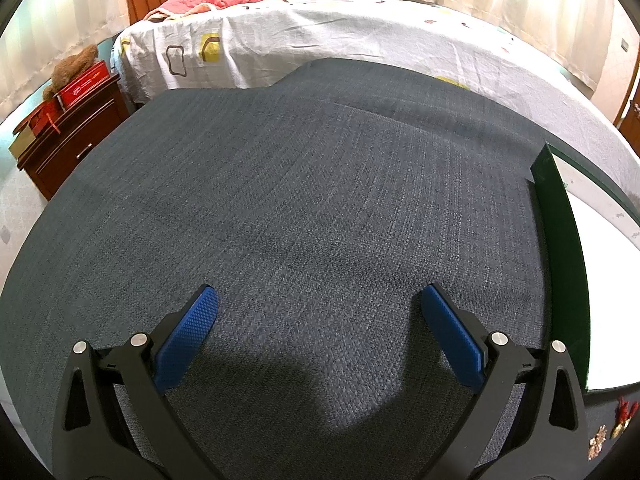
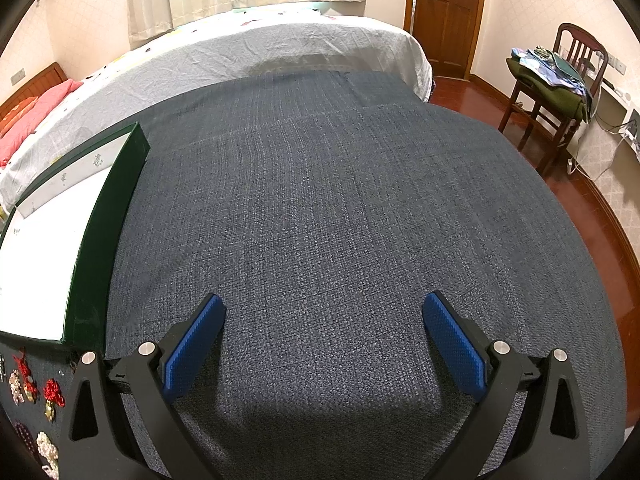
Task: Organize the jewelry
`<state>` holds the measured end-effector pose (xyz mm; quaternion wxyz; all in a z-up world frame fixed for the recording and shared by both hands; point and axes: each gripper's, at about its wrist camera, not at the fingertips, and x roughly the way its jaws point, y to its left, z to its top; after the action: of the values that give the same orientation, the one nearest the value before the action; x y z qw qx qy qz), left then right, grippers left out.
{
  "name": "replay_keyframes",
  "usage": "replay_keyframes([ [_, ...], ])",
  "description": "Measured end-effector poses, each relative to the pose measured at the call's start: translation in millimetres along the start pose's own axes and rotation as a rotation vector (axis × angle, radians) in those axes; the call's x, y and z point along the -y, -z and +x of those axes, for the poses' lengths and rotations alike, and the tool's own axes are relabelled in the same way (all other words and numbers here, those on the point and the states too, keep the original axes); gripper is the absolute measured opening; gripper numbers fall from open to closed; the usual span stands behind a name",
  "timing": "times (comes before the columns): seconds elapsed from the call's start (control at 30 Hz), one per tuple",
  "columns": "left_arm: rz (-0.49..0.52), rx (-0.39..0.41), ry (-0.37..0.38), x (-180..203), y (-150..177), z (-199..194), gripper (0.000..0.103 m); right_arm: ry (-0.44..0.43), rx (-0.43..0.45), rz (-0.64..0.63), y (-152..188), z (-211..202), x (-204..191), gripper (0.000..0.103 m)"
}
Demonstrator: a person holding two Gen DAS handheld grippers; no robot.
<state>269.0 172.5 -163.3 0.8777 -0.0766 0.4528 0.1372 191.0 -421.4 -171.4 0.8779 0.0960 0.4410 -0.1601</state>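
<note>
A dark green open box with a white inside [image 1: 564,264] lies on the grey cloth at the right of the left wrist view, and it shows at the left of the right wrist view [image 2: 100,216]. Several small jewelry pieces, red and beaded, lie on the cloth in front of the box [image 2: 38,396], and a few show at the lower right of the left wrist view [image 1: 612,424]. My left gripper [image 1: 320,300] is open and empty over bare cloth, left of the box. My right gripper [image 2: 324,308] is open and empty, right of the box and jewelry.
The grey cloth [image 1: 300,184] covers the work surface in front of a bed [image 1: 320,28] with pink pillows. A wooden nightstand [image 1: 72,140] with red boxes stands at the left. A chair with clothes [image 2: 556,80] and a wooden door [image 2: 448,12] are at the right.
</note>
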Motion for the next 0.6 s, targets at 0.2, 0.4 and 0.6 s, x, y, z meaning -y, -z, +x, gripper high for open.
replay_keyframes([
  [0.2, 0.063, 0.035, 0.033, 29, 22, -46, 0.099, 0.065, 0.087, -0.041, 18, -42, -24, 0.096],
  [0.4, 0.157, 0.194, 0.062, 66, 58, -139, 0.099, 0.013, 0.248, -0.109, 47, -129, -64, 0.096],
  [0.6, 0.204, 0.307, 0.133, 85, 100, -217, 0.099, -0.065, 0.29, -0.144, 80, -186, -86, 0.096],
])
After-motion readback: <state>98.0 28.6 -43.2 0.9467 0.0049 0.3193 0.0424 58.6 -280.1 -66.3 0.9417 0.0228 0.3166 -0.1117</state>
